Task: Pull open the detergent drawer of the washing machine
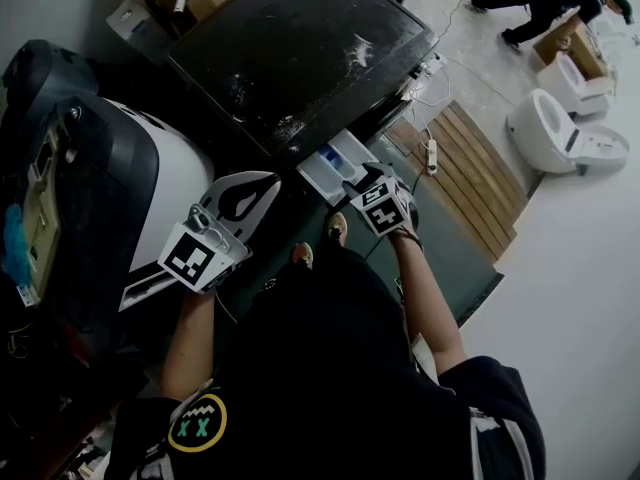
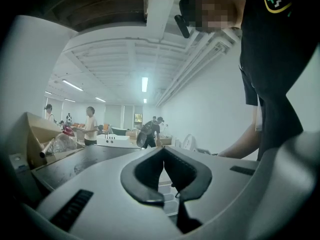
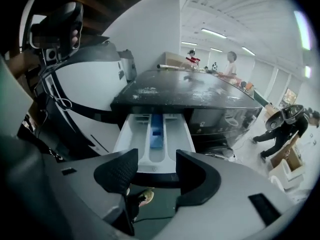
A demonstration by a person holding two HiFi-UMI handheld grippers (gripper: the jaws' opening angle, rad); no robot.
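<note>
The drawer [image 3: 156, 134] already stands well out of the washing machine [image 3: 190, 91], so if the right gripper [image 3: 155, 160], jaws apart and gripping nothing at its front edge, pulls further, it may yank it free, while the left gripper [image 2: 164, 156], closed and empty, steadies nothing.

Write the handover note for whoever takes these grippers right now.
Left gripper: shut, empty, clear of the drawer.
Right gripper: jaws apart at the drawer's front edge, pads not pressing on it.
Drawer: pulled well out of the washer, compartments showing.
Done: the drawer looks open.
Left: probably just back the right gripper away.
</note>
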